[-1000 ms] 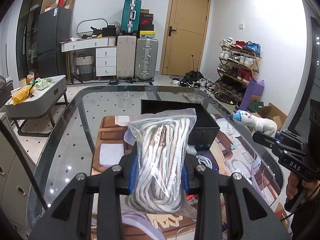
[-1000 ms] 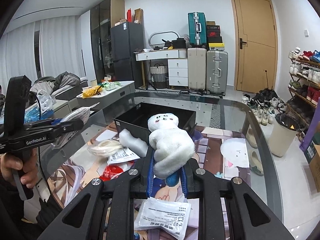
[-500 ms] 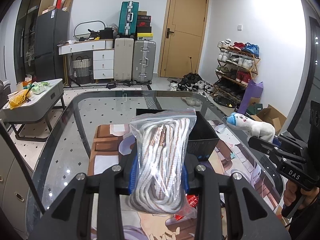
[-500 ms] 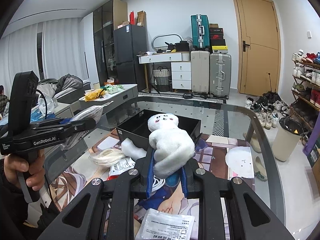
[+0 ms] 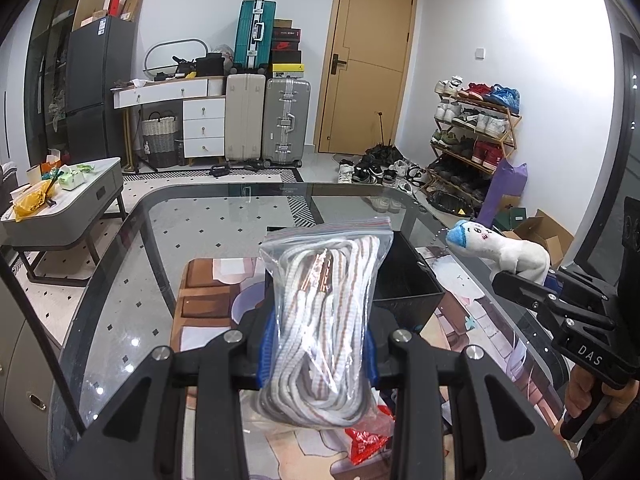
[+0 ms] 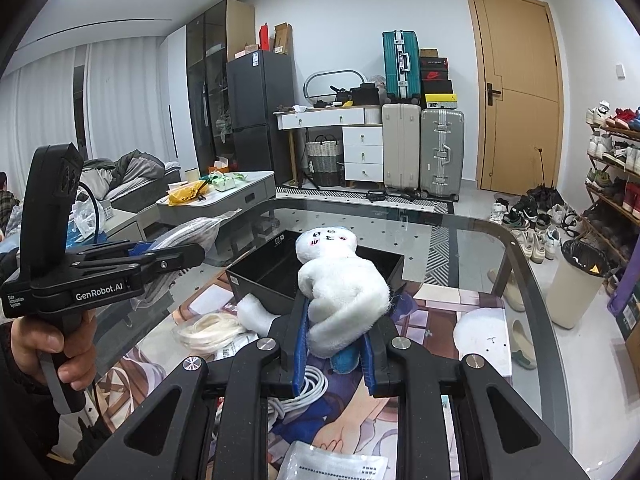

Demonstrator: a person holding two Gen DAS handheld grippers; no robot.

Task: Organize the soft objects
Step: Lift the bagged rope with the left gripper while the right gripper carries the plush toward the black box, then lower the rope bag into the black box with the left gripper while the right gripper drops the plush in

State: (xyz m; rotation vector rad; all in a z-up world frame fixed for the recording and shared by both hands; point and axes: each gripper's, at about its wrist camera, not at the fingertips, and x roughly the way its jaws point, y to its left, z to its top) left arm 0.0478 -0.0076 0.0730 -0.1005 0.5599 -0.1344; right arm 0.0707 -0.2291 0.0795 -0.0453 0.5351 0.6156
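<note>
My left gripper point(image 5: 318, 344) is shut on a clear zip bag of white and brown cord point(image 5: 320, 312), held upright above the glass table. Just beyond it stands an open black bin point(image 5: 404, 276). In my right gripper point(image 6: 334, 344) is a white plush toy point(image 6: 344, 292) with blue parts, gripped around its body, head up. It hangs in front of the black bin point(image 6: 272, 264). Each wrist view shows the other tool: the right gripper point(image 5: 520, 280) with the plush toy point(image 5: 508, 252) at right, the left gripper point(image 6: 176, 256) with the bag point(image 6: 188, 236) at left.
On the printed mat lie a white fluffy piece point(image 6: 252, 308), a pale fibre bundle point(image 6: 208, 330), a white cable point(image 6: 308, 384), a printed packet point(image 6: 336, 464) and a red wrapper point(image 5: 366, 440). The glass table's rounded edge point(image 6: 520, 264) runs at right. Suitcases and a shoe rack stand behind.
My left gripper has shifted a little over the table with the bag still in it, so the bin sits lower in its view. Both grips are unchanged.
</note>
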